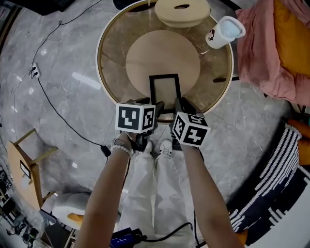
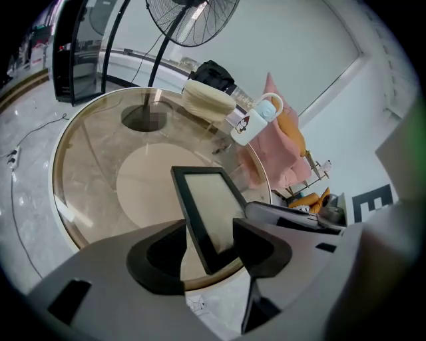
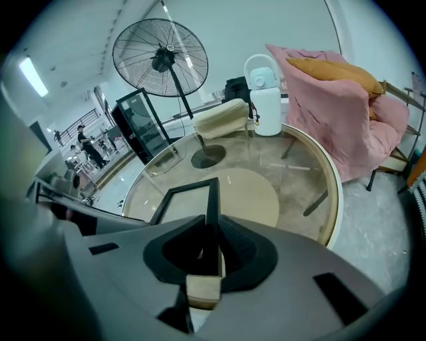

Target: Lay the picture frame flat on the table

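The black picture frame (image 1: 164, 92) with a pale insert is at the near edge of the round glass table (image 1: 102, 72). My right gripper (image 1: 178, 104) is shut on the frame's right border, which runs edge-on between its pads (image 3: 212, 243). The frame's face (image 3: 180, 200) slopes away to the left. My left gripper (image 1: 157, 107) is open; in the left gripper view the frame's near corner (image 2: 210, 220) sits in the gap (image 2: 208, 252), with room at the left jaw. Whether the frame lies fully flat on the glass I cannot tell.
A white mug (image 1: 224, 31) and a beige round cushion (image 1: 181, 10) stand at the table's far side. A chair draped in pink cloth (image 1: 271, 48) is at the right. A standing fan (image 3: 160, 56) rises behind the table. Cables (image 1: 53, 106) cross the floor at left.
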Demonstrator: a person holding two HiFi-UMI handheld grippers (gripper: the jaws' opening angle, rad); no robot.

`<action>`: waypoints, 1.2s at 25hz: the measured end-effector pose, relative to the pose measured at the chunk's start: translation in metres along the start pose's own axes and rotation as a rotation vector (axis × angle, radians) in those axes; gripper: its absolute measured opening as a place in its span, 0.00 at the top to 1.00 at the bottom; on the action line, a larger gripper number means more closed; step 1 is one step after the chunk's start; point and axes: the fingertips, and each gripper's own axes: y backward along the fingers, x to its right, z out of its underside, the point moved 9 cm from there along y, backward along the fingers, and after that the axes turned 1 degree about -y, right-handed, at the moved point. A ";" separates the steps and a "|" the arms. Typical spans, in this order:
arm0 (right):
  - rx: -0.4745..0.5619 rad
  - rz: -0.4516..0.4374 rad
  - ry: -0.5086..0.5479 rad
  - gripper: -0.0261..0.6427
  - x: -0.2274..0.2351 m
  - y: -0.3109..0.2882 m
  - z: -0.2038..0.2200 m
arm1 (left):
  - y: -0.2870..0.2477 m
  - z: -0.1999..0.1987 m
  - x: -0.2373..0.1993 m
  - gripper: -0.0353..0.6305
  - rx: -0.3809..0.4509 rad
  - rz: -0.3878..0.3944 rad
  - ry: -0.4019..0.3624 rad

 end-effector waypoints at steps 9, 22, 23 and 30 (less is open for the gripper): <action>-0.054 0.023 -0.002 0.84 0.009 -0.024 -0.002 | 0.006 0.012 -0.005 0.72 0.026 -0.036 0.010; 0.081 -0.075 0.033 0.90 0.004 0.022 -0.022 | 0.060 0.006 0.012 0.92 0.253 -0.084 -0.130; 0.091 -0.077 0.042 0.90 0.004 0.030 -0.026 | 0.067 0.005 0.017 0.92 0.274 -0.074 -0.131; 0.209 -0.129 0.115 0.90 -0.029 0.097 -0.051 | 0.128 -0.006 0.051 0.92 0.410 -0.017 -0.126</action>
